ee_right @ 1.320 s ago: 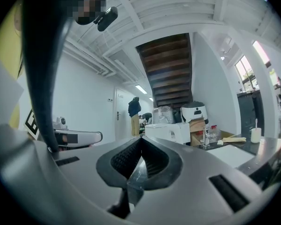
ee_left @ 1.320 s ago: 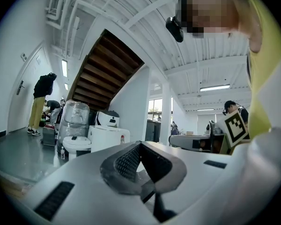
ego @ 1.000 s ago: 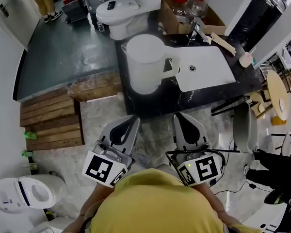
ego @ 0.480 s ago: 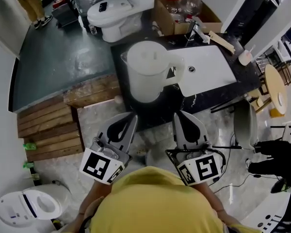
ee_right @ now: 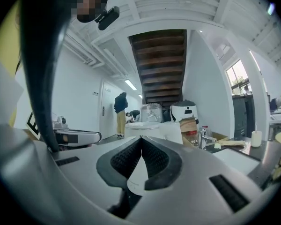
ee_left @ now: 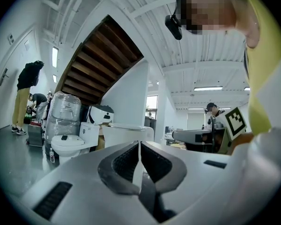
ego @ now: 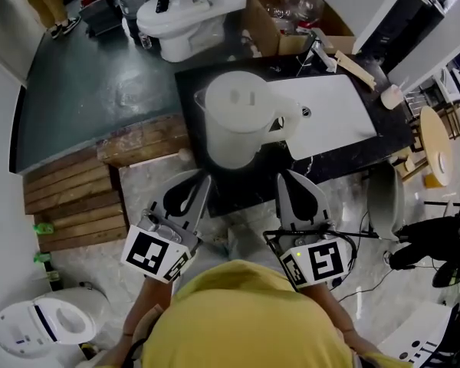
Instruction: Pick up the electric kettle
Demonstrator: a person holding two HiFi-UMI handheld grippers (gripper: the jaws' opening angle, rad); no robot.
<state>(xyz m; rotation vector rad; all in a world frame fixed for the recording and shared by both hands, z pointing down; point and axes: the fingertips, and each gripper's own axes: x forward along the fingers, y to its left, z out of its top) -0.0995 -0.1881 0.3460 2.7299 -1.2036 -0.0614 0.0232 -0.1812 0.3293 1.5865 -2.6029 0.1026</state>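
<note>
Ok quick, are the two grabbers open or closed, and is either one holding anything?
Left gripper: closed, holding nothing.
Right gripper: closed, holding nothing.

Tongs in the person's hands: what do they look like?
The left tongs and right tongs are pale grey shells with dark ribbed pads. Each carries a cube with black-and-white square markers; thin black cables loop over the right one. The person wears a yellow top.

no legible txt or labels anywhere
</note>
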